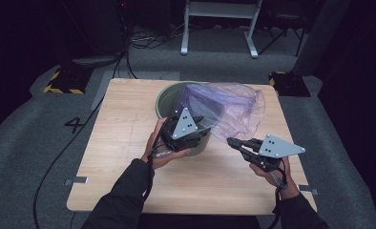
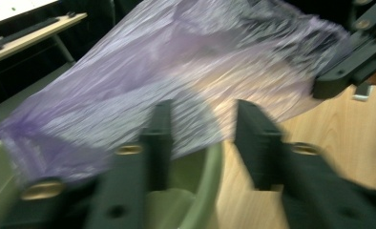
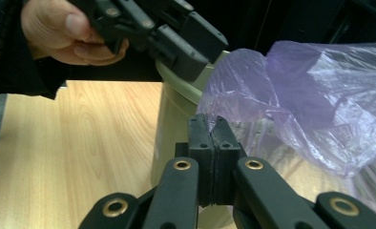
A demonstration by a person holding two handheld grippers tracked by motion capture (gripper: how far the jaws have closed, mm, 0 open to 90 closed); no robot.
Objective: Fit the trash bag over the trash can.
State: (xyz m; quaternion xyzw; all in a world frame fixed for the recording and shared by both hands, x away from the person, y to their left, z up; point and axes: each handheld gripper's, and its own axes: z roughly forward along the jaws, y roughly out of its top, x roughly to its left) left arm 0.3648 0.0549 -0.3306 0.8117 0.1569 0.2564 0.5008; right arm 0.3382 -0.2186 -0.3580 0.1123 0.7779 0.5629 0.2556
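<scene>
A green bin [image 1: 163, 98] [image 2: 210, 191] [image 3: 172, 124] stands at the far middle of the wooden table [image 1: 129, 143]. A thin purple plastic bag [image 1: 229, 107] [image 2: 176, 57] [image 3: 319, 86] lies over its mouth and billows out to the right. My left gripper [image 1: 204, 126] [image 2: 203, 109] [image 3: 205, 57] sits at the bin's near rim, jaws apart. One jaw is inside the rim and one outside, with bag film between them. My right gripper [image 1: 231, 141] [image 3: 210, 124] [image 2: 319, 88] is right of the bin, jaws shut at the bag's stretched lower edge.
Grey carpet surrounds the table. A white metal stand [image 1: 219, 24] and loose cables [image 1: 148, 40] lie beyond the far edge. Yellow-and-black striped blocks [image 1: 62, 82] [image 1: 287, 82] sit at both far corners. Bare tabletop stretches to the left and front of the bin.
</scene>
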